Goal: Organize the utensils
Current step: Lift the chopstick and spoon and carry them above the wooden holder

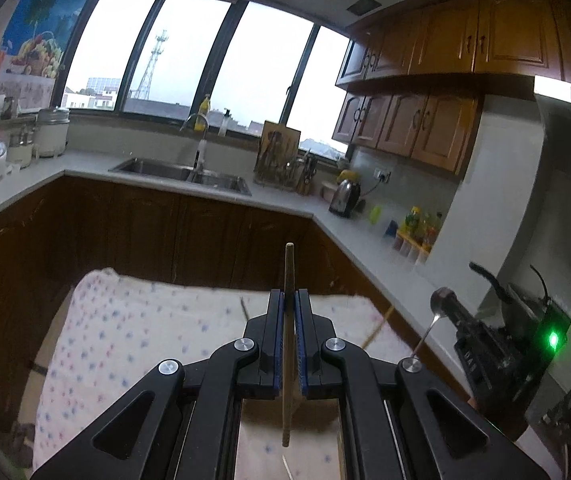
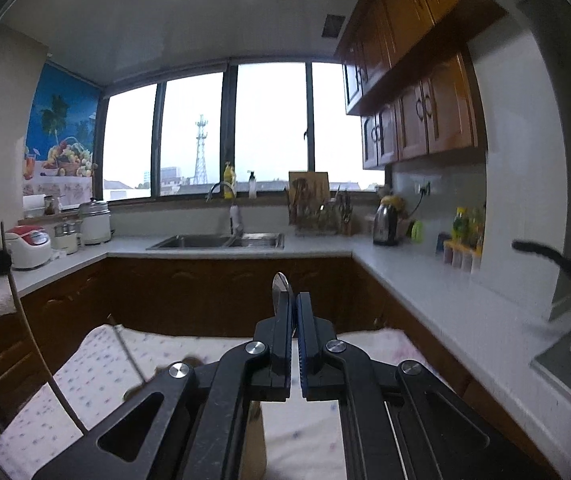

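Left gripper jaws clamped on upright chopstick, right gripper jaws pinching spoon

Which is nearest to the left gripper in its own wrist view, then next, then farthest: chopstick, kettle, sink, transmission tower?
1. Chopstick, clamped upright in the left gripper.
2. Kettle, right counter.
3. Sink, under the window; near the kettle's range, roughly called.
4. Transmission tower, outside, far.

A home kitchen: steel sink, wooden cabinets, kettle, rice cooker.
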Tool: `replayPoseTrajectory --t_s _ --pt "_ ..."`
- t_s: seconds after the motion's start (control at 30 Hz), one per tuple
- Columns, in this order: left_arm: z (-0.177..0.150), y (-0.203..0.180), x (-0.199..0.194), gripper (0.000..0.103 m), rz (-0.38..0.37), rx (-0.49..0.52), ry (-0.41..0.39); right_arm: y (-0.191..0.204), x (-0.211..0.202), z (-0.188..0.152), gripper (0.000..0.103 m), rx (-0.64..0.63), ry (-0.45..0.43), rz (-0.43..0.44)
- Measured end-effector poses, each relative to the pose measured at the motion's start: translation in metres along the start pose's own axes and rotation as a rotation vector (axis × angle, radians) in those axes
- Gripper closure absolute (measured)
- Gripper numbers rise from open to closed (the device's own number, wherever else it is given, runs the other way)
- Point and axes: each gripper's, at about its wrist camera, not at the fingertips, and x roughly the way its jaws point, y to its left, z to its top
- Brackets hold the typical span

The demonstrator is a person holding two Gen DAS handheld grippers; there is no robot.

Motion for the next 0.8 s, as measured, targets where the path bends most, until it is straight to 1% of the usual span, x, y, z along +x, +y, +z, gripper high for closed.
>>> replayPoseTrajectory --t_s 0.13,0.23,0.33,0.43,0.53,0.63,0.8 --pt "0.013 0.01 0.032 0.099 0.01 -0.02 -0.042 0.016 0.013 0.003 0.101 -0.06 -0.049 -0.021" --pt "0.013 0.018 0.056 0.099 0.026 -0.038 -0.05 0.028 0.024 -0.001 0.101 -0.106 -0.07 -0.031" --pt "0.005 0.026 0.086 0.1 0.04 -0.061 -0.046 0.035 0.032 -0.01 0.101 -0.127 -0.068 -0.034" --pt "-0.007 0.028 0.111 0.099 0.055 -0.076 -0.029 0.038 0.039 -0.024 0.101 -0.132 -0.054 -0.032" --pt "-0.026 0.032 0.133 0.099 0.073 -0.081 -0.015 0.038 0.043 -0.037 0.101 -0.127 -0.027 -0.022" --pt "-0.039 0.031 0.145 0.099 0.089 -0.074 -0.011 0.036 0.043 -0.052 0.101 -0.103 0.0 -0.008" --pt "-0.057 0.032 0.159 0.099 0.08 -0.076 0.023 0.026 0.042 -0.066 0.101 -0.071 0.058 0.0"
